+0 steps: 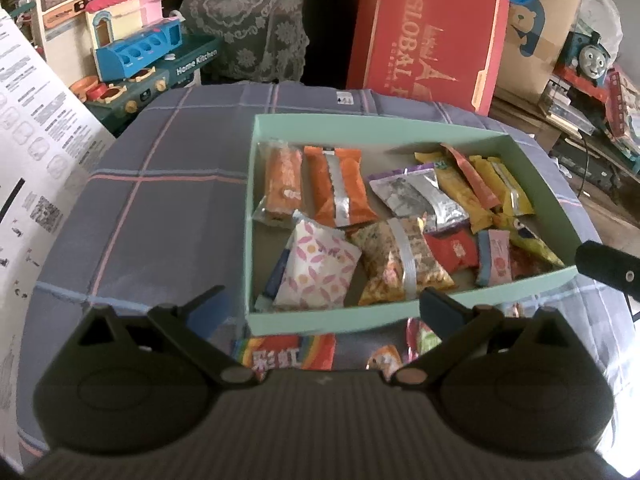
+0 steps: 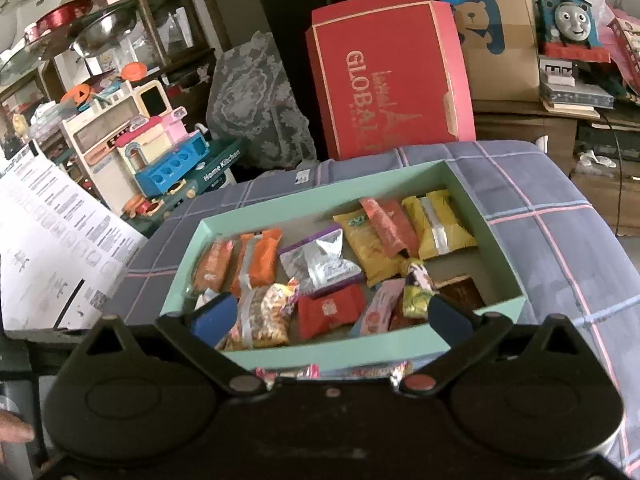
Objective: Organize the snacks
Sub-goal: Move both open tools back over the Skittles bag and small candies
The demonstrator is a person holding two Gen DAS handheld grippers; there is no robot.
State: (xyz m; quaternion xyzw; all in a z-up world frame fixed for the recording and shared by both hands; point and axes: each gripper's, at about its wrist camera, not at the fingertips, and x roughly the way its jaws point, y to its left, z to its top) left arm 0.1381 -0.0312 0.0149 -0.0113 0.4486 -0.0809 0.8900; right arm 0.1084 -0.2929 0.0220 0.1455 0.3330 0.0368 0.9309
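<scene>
Box: a shallow mint-green box (image 1: 256, 216) sits on the table (image 1: 160, 208), which is covered in a blue-grey plaid cloth; the box is at 12 o'clock of both grippers.
Box contents: two orange packets (image 1: 340, 188) side by side at the far-left corner; a silver-and-purple pouch (image 1: 420, 196) at centre; yellow packets (image 1: 500, 188) at the far right; a white packet with pink petals (image 1: 316, 272) at the near left; a mixed-snack bag with a clear strip (image 1: 404, 264) beside it; a red packet (image 1: 452, 250) and a pink packet (image 1: 496, 258) toward the near right.
Loose snacks: a rainbow-printed packet (image 1: 288, 354) and small wrapped sweets (image 1: 386, 360) lie on the table just outside the box's near wall, at 6 o'clock of it.
Left gripper (image 1: 320, 308): released, jaws spread wide, nothing between them, poised over the near wall.
Right gripper (image 2: 330, 316): released, jaws spread wide, empty, fingertips over the near row of packets.
Surroundings: a red carton (image 2: 384, 72) stands at 12 o'clock beyond the table; a toy kitchen (image 2: 160, 152) at 10 o'clock.
</scene>
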